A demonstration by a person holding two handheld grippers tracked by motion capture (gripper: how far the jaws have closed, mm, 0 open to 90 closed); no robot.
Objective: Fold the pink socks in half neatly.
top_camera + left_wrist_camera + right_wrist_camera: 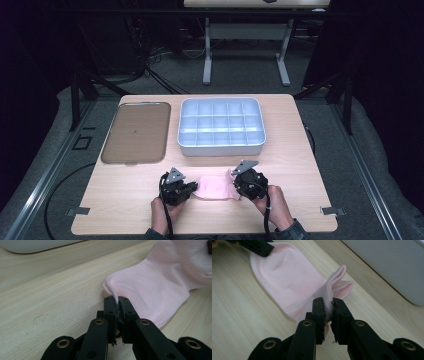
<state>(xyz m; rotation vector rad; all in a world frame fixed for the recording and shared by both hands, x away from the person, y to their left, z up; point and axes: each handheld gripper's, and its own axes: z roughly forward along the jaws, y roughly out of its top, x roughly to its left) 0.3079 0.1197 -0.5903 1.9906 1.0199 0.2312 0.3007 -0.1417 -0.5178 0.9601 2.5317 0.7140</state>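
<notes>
A pink sock (215,187) lies on the wooden table (125,200) near its front edge, stretched between my two grippers. My left gripper (192,189) is shut on the sock's left edge; in the left gripper view the jaws pinch a thin fold of the sock (150,287) at the gripper's tips (117,301). At the other end, my right gripper (238,186) is shut on the sock; in the right gripper view a bunched fold of the sock (287,280) stands up from the closed tips (327,304), lifted off the table.
A white compartment tray (221,145) with several empty cells stands behind the sock at centre. A flat brown tray (136,132) lies to its left. The white tray's rim (387,267) lies close by in the right gripper view.
</notes>
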